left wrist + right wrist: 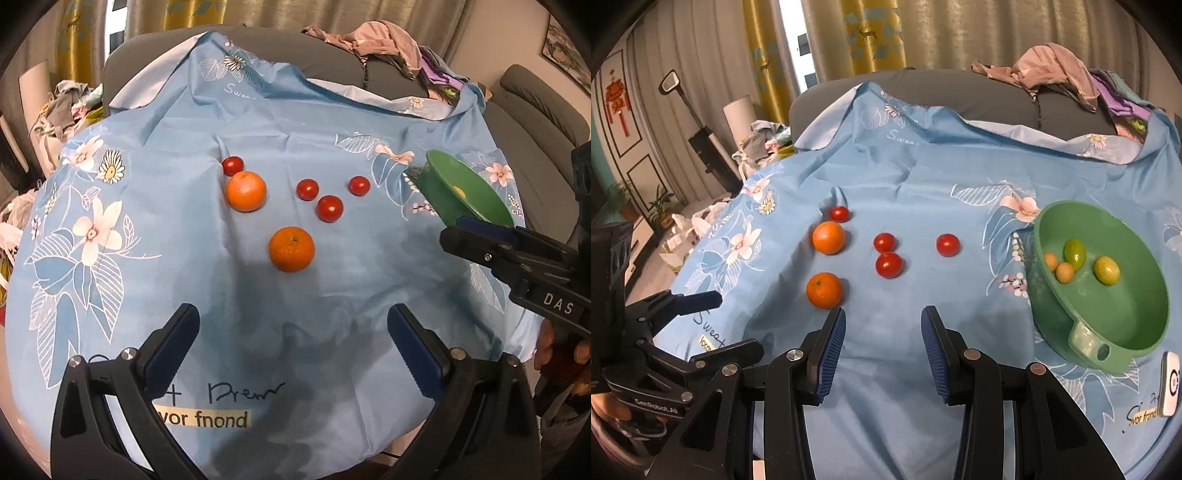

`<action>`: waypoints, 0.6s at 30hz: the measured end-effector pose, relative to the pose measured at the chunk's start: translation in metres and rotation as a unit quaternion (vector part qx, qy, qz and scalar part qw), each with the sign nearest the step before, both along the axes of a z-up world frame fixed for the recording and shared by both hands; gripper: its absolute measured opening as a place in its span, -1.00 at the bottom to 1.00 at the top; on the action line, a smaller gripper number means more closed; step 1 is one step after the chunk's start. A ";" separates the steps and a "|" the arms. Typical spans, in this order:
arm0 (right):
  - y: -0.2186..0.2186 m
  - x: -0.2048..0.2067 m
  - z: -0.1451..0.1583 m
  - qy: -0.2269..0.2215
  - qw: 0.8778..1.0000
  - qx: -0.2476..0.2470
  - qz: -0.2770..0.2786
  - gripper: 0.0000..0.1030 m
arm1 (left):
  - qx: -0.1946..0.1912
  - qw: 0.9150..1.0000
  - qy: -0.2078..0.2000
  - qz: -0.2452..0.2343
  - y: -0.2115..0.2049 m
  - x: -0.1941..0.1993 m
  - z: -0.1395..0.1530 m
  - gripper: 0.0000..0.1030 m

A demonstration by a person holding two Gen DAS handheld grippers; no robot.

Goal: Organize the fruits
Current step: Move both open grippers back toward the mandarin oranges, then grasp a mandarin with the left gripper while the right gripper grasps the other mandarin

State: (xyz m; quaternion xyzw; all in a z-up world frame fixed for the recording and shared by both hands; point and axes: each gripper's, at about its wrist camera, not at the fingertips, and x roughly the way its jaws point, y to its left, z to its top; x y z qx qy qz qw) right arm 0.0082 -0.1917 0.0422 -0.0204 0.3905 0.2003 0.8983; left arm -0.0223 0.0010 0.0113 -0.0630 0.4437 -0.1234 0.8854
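Blue floral tablecloth (905, 177) covers your work surface, grey sofa (942, 88) behind it with a heap of clothes (1056, 66), yellow-patterned curtains (871, 33) at the back; your left gripper (293, 325) hangs above the near cloth with both fingers spread wide, nothing between them; your right gripper (882, 325) is likewise parted and empty, fingertips just short of the fruit; 2 oranges lie loose on the cloth, near orange (824, 290) just ahead of your right gripper's left fingertip, far orange (829, 237) behind it; 4 red tomatoes are scattered beside them: 1 tomato (839, 213) just behind the far orange, 2 close together mid-cloth (884, 242) (889, 264), 1 more (948, 244) off toward the bowl; green bowl (1123, 325) sits at the right side of the cloth, handle tab facing you, holding 2 small orange fruits (1064, 272) and 2 yellow-green fruits (1106, 270); in the left wrist view your right gripper's fingers overlap the bowl's near rim; white device (1169, 384) lies on the cloth just beside the bowl, near edge.
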 end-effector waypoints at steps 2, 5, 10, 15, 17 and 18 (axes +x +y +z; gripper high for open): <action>0.001 0.003 -0.002 0.003 1.000 0.000 0.000 -0.17 | -0.009 1.000 -0.001 0.004 0.004 0.001 -0.001 0.98; 0.004 0.007 -0.005 0.008 1.000 0.000 0.002 -0.17 | -0.013 1.000 -0.004 0.004 0.008 0.003 -0.002 0.96; 0.008 0.013 -0.011 0.016 1.000 0.000 0.006 -0.17 | -0.014 1.000 -0.006 -0.003 0.008 0.013 -0.004 0.92; 0.008 0.020 -0.017 0.023 1.000 0.001 0.005 -0.17 | 0.000 1.000 -0.002 -0.018 -0.001 0.033 -0.010 0.84; 0.008 0.022 -0.019 0.026 1.000 0.002 0.004 -0.17 | 0.006 1.000 -0.001 -0.027 -0.007 0.039 -0.012 0.82; 0.007 0.023 -0.020 0.028 1.000 0.002 0.003 -0.17 | 0.013 0.999 -0.003 -0.032 -0.011 0.043 -0.013 0.82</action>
